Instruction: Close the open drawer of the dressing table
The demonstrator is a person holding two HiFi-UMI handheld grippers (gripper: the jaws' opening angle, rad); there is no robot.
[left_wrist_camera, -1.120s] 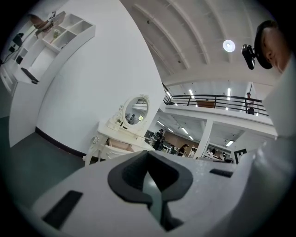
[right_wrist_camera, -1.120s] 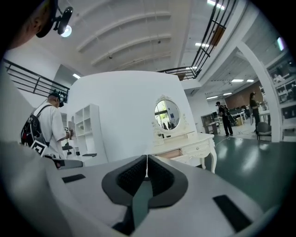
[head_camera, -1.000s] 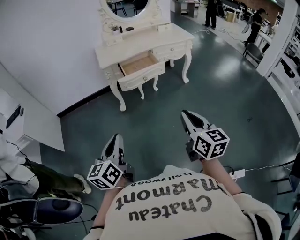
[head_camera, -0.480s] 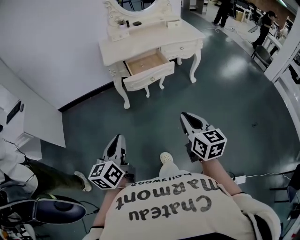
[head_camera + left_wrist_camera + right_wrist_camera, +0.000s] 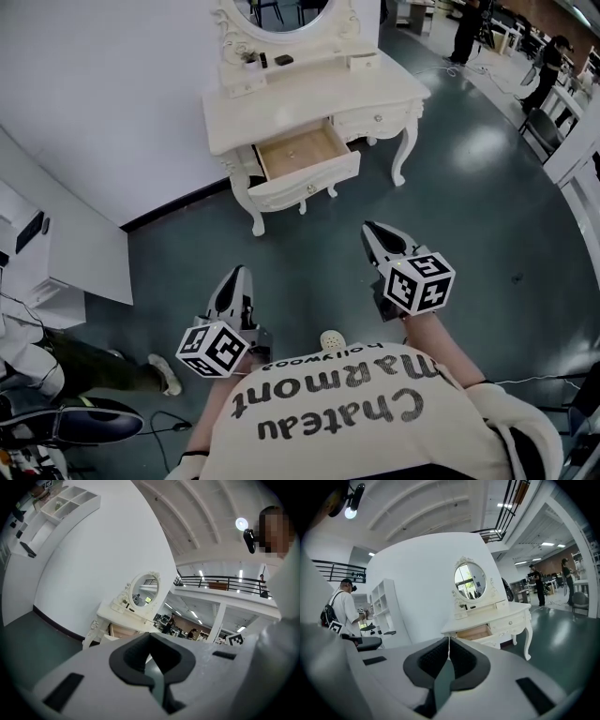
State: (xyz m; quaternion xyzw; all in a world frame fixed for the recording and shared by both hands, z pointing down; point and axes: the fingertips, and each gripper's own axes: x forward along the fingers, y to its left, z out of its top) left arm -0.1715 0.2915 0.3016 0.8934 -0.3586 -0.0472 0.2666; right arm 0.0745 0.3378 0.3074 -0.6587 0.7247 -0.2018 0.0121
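Plainly, the left gripper (image 5: pixel 236 273) has its jaws clenched together with nothing between them, and the right gripper (image 5: pixel 369 228) is likewise shut and empty. Both point forward over the dark green floor (image 5: pixel 309 253), side by side and apart from each other. Ahead of the jaws and well apart from them stands the dressing table (image 5: pixel 281 98), white, with carved curved legs and an oval mirror (image 5: pixel 281 14) at its back against the white wall. Its left drawer (image 5: pixel 300 155) is pulled out towards the jaws, roughly between their two lines. The drawer shows a pale wood inside and a white scalloped front with a small knob (image 5: pixel 312 187). Beside it, the right-hand drawer (image 5: pixel 380 118) sits closed.
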